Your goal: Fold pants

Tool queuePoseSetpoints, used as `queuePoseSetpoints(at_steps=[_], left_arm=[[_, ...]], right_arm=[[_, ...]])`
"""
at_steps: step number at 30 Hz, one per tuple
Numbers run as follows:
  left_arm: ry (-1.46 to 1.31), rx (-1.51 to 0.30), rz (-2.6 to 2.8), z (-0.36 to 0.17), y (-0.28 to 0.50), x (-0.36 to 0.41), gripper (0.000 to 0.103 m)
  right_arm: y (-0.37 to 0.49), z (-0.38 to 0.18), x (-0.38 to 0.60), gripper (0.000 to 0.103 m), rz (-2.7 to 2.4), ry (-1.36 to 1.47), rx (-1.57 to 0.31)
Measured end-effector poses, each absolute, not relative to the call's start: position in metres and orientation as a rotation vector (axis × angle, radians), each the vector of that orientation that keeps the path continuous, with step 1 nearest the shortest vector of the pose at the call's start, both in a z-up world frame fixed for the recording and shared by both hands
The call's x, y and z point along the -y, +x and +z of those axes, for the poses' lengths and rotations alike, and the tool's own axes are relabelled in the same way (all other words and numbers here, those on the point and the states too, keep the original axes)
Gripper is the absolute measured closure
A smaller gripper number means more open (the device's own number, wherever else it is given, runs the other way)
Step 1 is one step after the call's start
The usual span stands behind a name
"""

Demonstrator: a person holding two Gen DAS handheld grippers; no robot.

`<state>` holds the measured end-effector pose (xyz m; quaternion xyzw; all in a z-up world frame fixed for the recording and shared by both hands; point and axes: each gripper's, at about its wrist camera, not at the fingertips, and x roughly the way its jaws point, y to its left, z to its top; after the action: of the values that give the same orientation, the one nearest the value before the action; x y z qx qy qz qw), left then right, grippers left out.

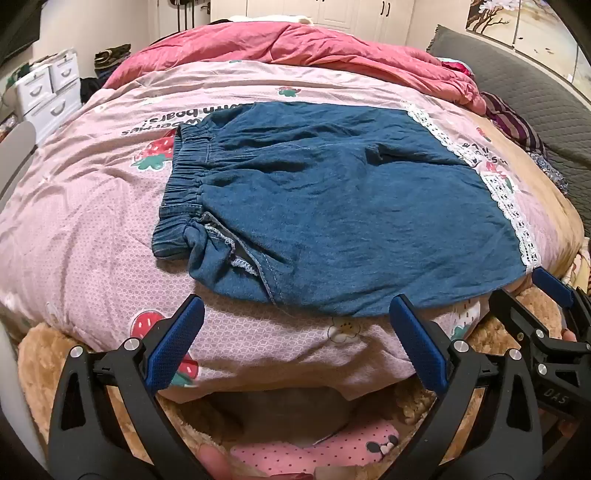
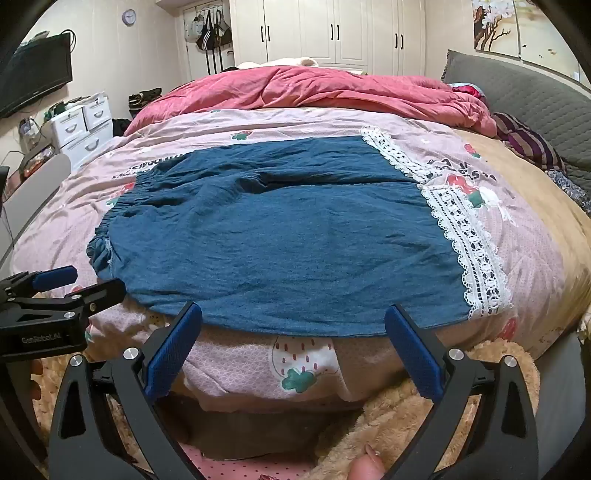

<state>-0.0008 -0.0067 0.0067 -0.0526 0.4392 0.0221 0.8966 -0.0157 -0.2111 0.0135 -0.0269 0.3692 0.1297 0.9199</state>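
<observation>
A pair of blue denim pants [image 1: 332, 206] lies spread flat on a pink quilt [image 1: 92, 221] printed with strawberries, which covers the near part of the bed. The elastic waistband [image 1: 181, 195] sits to the left, and the white lace hem [image 1: 498, 184] runs down the right side. The pants look folded once already, with one leg over the other.

The left gripper [image 1: 295, 314] hovers just short of the near edge of the pants, its blue fingers wide apart and holding nothing. The right gripper [image 2: 293, 321] hangs at the same near edge further right, also spread wide and empty; its fingertips sit right at the denim's edge.

A rumpled red blanket [image 2: 314, 88] is heaped at the far side of the bed, and white wardrobes [image 2: 332, 33] stand behind it.
</observation>
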Motion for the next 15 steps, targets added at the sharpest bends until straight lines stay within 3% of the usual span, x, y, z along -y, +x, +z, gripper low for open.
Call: queuePoseSetpoints(at_steps=[15], left_arm=[[-0.115,-0.903,0.037,0.0089,-0.0002,0.0065,0.009]], right_arm=[[-0.0136,0.0167,0.2096,0.004,0.259,-0.060,-0.751]])
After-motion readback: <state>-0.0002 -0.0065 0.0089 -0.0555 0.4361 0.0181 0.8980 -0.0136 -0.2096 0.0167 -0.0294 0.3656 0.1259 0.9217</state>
